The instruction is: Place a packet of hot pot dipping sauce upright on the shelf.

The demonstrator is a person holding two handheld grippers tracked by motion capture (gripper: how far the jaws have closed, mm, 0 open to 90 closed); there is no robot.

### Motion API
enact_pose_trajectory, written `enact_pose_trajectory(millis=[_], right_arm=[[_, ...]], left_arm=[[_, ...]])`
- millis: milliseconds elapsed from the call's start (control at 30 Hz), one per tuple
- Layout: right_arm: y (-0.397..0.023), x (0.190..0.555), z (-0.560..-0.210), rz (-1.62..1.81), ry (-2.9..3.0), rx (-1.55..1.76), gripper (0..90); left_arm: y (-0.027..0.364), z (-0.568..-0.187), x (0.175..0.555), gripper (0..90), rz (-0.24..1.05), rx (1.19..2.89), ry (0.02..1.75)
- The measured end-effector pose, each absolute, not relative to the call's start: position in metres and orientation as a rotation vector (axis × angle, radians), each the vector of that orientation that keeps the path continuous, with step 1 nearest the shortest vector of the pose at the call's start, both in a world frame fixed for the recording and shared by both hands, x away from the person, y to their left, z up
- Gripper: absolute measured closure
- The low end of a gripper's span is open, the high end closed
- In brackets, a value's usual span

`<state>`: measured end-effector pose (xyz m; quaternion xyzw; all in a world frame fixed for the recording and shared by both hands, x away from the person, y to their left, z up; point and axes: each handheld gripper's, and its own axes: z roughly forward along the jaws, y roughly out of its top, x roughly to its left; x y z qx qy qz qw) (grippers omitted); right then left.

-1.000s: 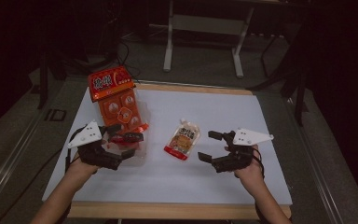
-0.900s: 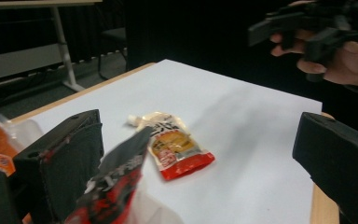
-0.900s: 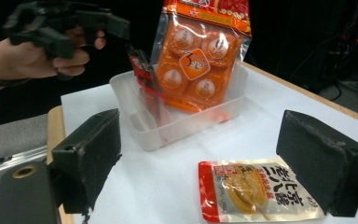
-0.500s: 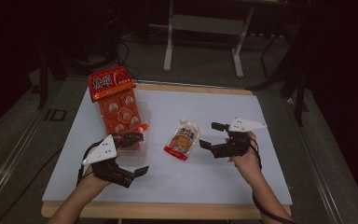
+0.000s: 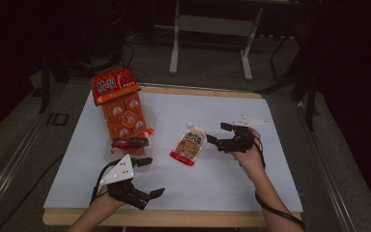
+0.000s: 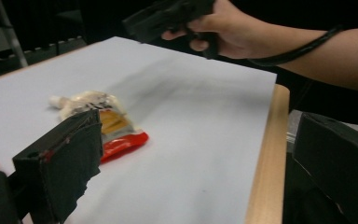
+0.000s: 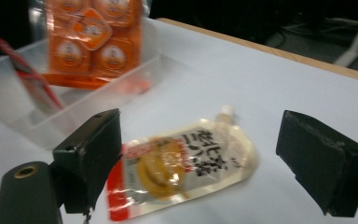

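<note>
Right gripper view puts my right gripper (image 7: 200, 154) straight over the spouted pouch (image 7: 186, 163), jaws spread wide, holding nothing. My worry: the pouch lies flat on the white table (image 5: 222, 179), so 1 jaw could skid it away instead of pinching. It is glossy, cream with a red bottom edge, beside the clear tray (image 7: 74, 107). My left gripper (image 5: 147, 176) hangs open, empty.

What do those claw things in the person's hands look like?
Each hand holds a black gripper with two chunky black jaws. The left gripper and right gripper each carry a pale three-cornered plate on top. A black cable trails along the right forearm. No sleeves show.
</note>
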<state>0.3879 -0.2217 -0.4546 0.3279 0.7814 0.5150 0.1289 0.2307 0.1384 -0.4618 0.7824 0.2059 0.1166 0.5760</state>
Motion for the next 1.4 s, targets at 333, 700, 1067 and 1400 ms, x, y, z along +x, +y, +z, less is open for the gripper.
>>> enact_pose_trajectory(millis=[333, 700, 1067, 1400], right_arm=[[-0.212, 0.416, -0.477, 1.393, 2.278, 1.085, 30.9], [-0.192, 0.443, -0.511, 1.22, 2.35, 1.203, 40.1], [-0.179, 0.456, -0.533, 1.048, 2.372, 1.226, 44.7], [-0.166, 0.45, -0.531, 1.006, 2.434, 1.16, 89.0]], left_arm=[[0.131, -0.472, 0.218, 2.2, 0.271, 1.844, 0.481], [0.129, -0.476, 0.218, 2.2, 0.253, 1.846, 0.485], [0.128, -0.48, 0.218, 2.2, 0.238, 1.864, 0.479], [0.129, -0.478, 0.217, 2.2, 0.249, 1.856, 0.479]])
